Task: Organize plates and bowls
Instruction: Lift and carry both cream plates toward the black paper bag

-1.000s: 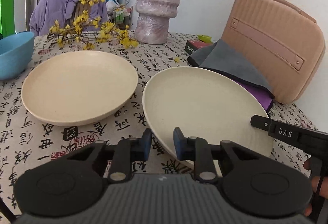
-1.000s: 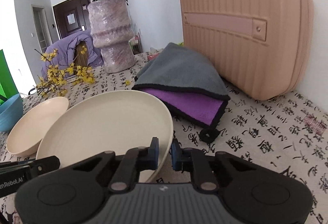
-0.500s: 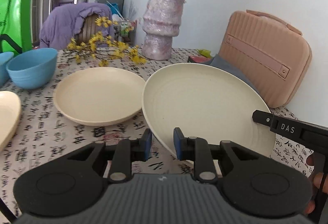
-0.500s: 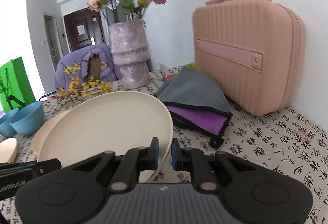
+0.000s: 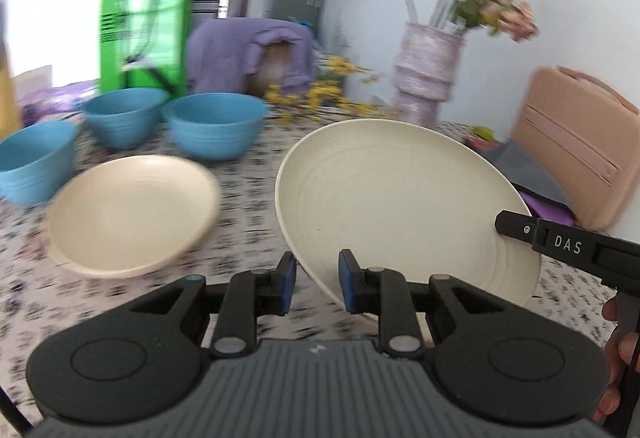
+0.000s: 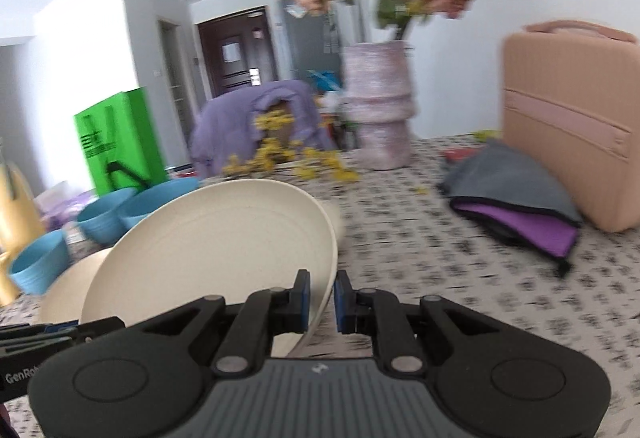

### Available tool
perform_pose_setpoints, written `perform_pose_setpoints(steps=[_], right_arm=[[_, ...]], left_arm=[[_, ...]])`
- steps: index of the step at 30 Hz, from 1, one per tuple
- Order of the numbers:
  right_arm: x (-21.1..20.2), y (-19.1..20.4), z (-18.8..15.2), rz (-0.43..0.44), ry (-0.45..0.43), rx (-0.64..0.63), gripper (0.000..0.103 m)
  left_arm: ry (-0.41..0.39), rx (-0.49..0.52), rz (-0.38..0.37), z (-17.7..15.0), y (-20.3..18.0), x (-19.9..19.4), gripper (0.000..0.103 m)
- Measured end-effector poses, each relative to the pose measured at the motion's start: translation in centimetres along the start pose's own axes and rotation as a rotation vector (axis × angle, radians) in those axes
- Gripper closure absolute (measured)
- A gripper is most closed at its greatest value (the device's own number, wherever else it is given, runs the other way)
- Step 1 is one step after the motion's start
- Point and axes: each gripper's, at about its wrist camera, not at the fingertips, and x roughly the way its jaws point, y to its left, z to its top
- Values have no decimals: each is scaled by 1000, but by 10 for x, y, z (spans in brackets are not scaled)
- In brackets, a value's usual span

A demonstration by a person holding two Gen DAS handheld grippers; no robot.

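Over the last second the cream plate (image 5: 396, 205) has risen off the patterned table (image 5: 248, 205) and now hangs tilted in the air, and the view has swung left so that the three blue bowls (image 5: 214, 129) appear at the far left. Motion blur across the tablecloth indicates that the carry is under way. By judgement, the pick-up step is complete and the transfer toward the second cream plate (image 5: 134, 211), resting flat on the table to the left, is in progress; stacking on it is the probable next step.

The right gripper (image 6: 320, 298) holds the lifted plate: its jaws stand narrowly apart with the near right rim clamped between the blue pads. In the right wrist view the plate extends left and far from the jaws, with its concave face turned up and toward the camera.

The left gripper (image 5: 316, 284) has its jaws a moderate gap apart. The plate's near left rim passes down into that gap, close to the right pad (image 5: 348, 286); whether either pad touches the rim cannot be told. The second plate lies well apart from both grippers, near the bowls.
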Motion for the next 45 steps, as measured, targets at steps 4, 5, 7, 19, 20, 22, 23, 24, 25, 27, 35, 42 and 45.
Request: perform_pose_setpoints(steps=[4, 5, 7, 19, 20, 22, 23, 24, 25, 27, 35, 42, 45], right_arm=[[5, 43, -7, 71, 19, -36, 91], [6, 50, -9, 84, 21, -45, 90], [6, 72, -14, 116, 29, -58, 90], [2, 191, -40, 296, 56, -147, 90], [2, 201, -44, 311, 64, -158, 90], [-2, 217, -51, 338, 74, -174, 90], [-4, 227, -56, 351, 83, -188, 90], [-5, 234, -59, 362, 90, -198, 90], [-7, 242, -63, 378, 99, -207, 90], [-10, 257, -70, 395, 109, -226, 90], [-21, 295, -101, 440, 166, -278, 89], [-26, 312, -117, 449, 200, -306, 89], [-24, 316, -122, 453, 217, -318, 88]], left_arm=[[-20, -51, 58, -4, 40, -22, 80], [-28, -62, 71, -4, 49, -28, 80], [-44, -78, 101, -7, 68, -40, 80], [-94, -170, 256, -33, 166, -105, 80], [-94, -178, 268, -37, 175, -110, 80], [-91, -195, 291, -45, 190, -120, 80], [-92, -206, 301, -49, 197, -125, 80], [-91, -217, 315, -54, 203, -130, 80], [-90, -231, 329, -58, 208, -134, 80], [-87, -260, 348, -69, 219, -144, 80], [-78, -317, 400, -98, 246, -173, 80], [-66, -339, 424, -112, 257, -183, 80], [-56, -344, 435, -117, 261, -181, 80]])
